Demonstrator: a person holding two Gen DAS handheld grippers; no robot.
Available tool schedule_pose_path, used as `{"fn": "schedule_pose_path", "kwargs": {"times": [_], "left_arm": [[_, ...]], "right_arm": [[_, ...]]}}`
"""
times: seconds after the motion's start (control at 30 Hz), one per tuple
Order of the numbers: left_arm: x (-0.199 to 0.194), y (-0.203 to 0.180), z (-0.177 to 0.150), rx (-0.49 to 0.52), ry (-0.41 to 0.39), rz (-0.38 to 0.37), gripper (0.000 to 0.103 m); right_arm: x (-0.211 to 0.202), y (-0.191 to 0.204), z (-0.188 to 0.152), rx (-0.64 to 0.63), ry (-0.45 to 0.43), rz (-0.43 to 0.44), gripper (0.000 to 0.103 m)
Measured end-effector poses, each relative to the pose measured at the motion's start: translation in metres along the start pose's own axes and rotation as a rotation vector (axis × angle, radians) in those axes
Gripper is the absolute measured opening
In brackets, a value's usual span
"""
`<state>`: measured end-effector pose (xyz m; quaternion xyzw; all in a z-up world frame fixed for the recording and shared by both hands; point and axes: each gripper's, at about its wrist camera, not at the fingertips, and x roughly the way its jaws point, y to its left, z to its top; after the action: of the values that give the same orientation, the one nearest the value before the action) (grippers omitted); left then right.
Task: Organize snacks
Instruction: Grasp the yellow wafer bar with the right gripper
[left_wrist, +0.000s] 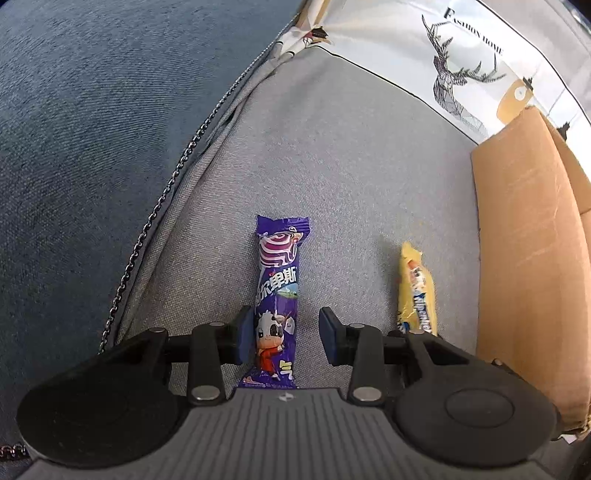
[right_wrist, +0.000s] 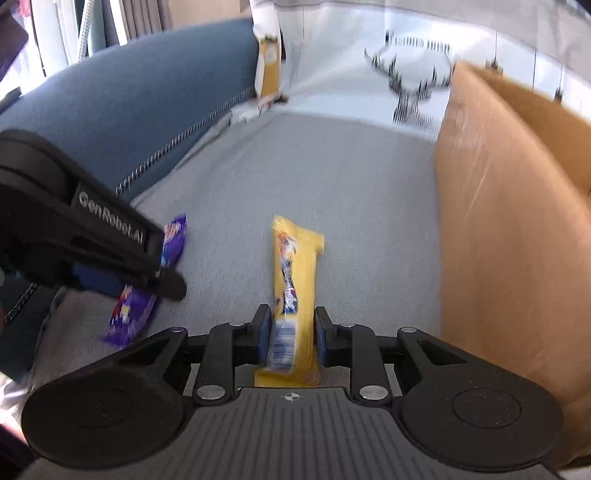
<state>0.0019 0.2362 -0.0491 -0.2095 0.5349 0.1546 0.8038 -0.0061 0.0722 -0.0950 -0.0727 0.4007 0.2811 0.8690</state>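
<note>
A purple snack bar (left_wrist: 277, 299) lies on the grey sofa seat (left_wrist: 332, 177). My left gripper (left_wrist: 288, 338) is open around its near end, the left pad touching it, the right pad apart. A yellow snack bar (left_wrist: 417, 291) lies to its right. In the right wrist view my right gripper (right_wrist: 291, 334) is shut on the yellow snack bar (right_wrist: 295, 280), which points away from me. The left gripper's body (right_wrist: 74, 229) shows there over the purple bar (right_wrist: 129, 314).
An open cardboard box (left_wrist: 532, 258) stands on the seat at the right, also in the right wrist view (right_wrist: 509, 221). A blue sofa arm (left_wrist: 74, 129) with a chain trim rises at the left. A deer-print cushion (left_wrist: 461, 66) lies behind.
</note>
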Motion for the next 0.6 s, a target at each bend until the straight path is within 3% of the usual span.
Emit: {"fn": "schedule_pose_path", "kwargs": {"times": [0.23, 0.3, 0.6], "left_arm": [[0.002, -0.007, -0.003, 0.045, -0.012, 0.028, 0.038], [0.002, -0.010, -0.003, 0.073, -0.020, 0.056, 0.020], [-0.016, -0.014, -0.005, 0.082, -0.108, 0.050, 0.016]], "right_arm": [[-0.003, -0.002, -0.003, 0.009, -0.019, -0.005, 0.026], [-0.005, -0.003, -0.004, 0.005, -0.029, -0.007, 0.026], [-0.049, -0.002, 0.002, -0.039, -0.149, 0.032, 0.026]]}}
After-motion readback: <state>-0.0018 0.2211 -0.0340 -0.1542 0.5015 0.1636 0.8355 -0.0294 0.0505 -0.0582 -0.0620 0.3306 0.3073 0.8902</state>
